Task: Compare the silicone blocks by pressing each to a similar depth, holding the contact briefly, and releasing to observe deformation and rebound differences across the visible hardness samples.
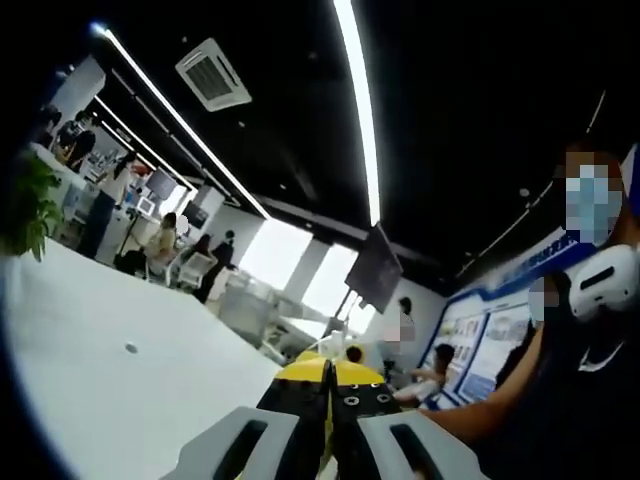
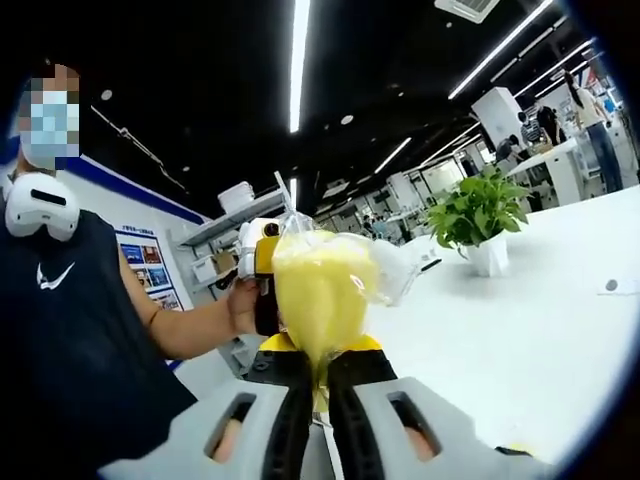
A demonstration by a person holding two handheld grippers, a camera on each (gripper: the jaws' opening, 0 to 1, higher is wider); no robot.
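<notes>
We hold a gripper in each hand, up off the white table [image 2: 520, 340].

In the right gripper view, the right gripper [image 2: 322, 372] has its two jaws pressed tight together on the bottom of a clear bag [image 2: 325, 280]. Yellow stuff fills the bag, and it stands up from the jaws. We cannot tell if blocks are inside. Just behind the bag we see the left gripper [image 2: 262, 272], held by a hand [image 2: 243, 305]. It is just beside the bag, but we cannot tell if it touches.

In the left gripper view, the left gripper [image 1: 330, 385] has its jaws closed, with nothing between them.

A plant [image 2: 478, 212] in a white pot sits on the table, well behind the bag.
</notes>
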